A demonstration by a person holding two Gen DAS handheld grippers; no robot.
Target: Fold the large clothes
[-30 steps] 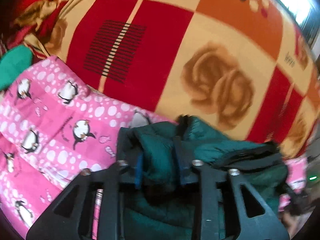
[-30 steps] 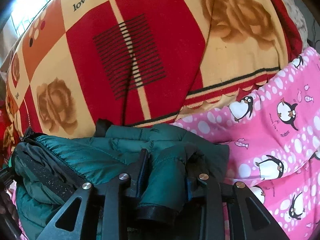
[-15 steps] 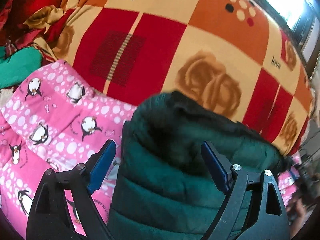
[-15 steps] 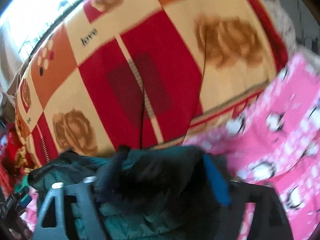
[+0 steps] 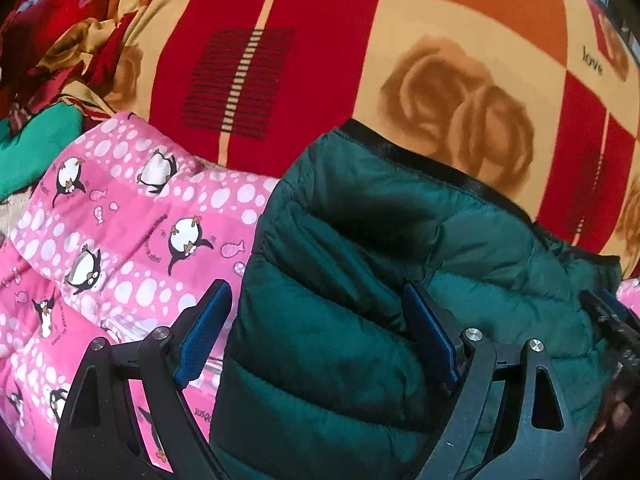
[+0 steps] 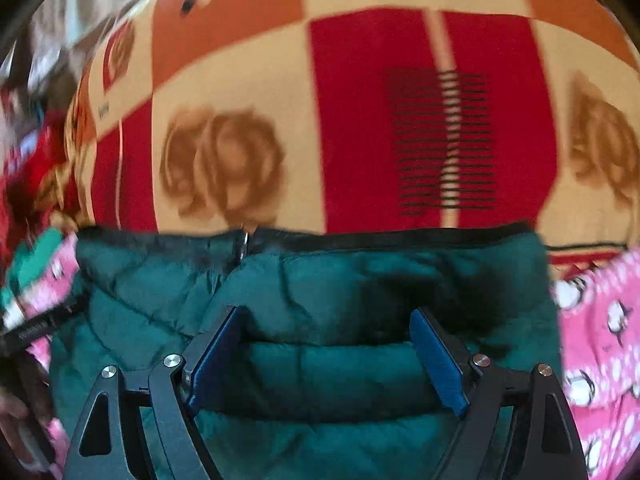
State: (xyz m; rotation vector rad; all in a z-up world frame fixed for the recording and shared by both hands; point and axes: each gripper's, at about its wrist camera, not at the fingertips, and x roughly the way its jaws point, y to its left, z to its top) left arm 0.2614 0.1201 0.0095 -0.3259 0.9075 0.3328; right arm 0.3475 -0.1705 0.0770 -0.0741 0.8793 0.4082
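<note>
Jackets: one dark green quilted puffer jacket (image 5: 360, 280), black-trimmed edge (image 6: 400, 236) pointing away, long axis sideways.
Grippers: left gripper (image 5: 316, 336) and right gripper (image 6: 324, 356), both spread apart, gripping nothing.
Quilts: one pink penguin-print quilt (image 5: 120, 240).

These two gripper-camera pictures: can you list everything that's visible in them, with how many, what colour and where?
puffer jacket: one, dark green with black trim, folded, in front of both grippers
penguin quilt: one, pink with white dots, under and beside the jacket
blanket: one, red, cream and orange checks with brown roses, behind the jacket
green cloth: one, far left of the left view
left gripper: one, black with blue pads, open, over the jacket's left edge
right gripper: one, black with blue pads, open, over the jacket
</note>
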